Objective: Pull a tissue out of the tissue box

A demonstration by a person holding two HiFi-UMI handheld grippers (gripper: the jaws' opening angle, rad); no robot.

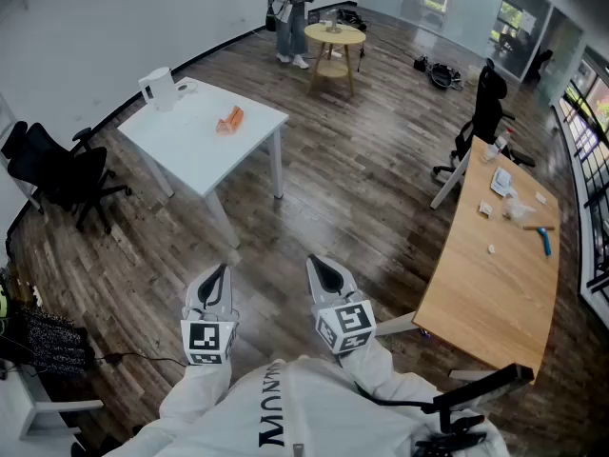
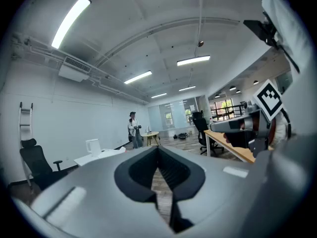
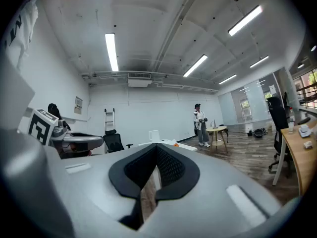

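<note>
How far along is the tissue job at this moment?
Done: nothing; no pulled tissue shows. In hand: nothing; the left gripper and right gripper are both shut and empty, above the floor, apart from the white table. Left: everything, finding the tissue box, which I cannot make out, gripping, pulling.

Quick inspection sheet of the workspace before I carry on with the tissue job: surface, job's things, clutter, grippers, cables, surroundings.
Surface: white table, far ahead of both grippers.
Job's things: nothing seen.
Clutter: white jug and orange item on that table.
Grippers: left gripper and right gripper both shut, empty, side by side.
Cables: black cable on the floor, lower left.
Surroundings: wooden desk at right, round table with a person beside it, office chair at left.
</note>
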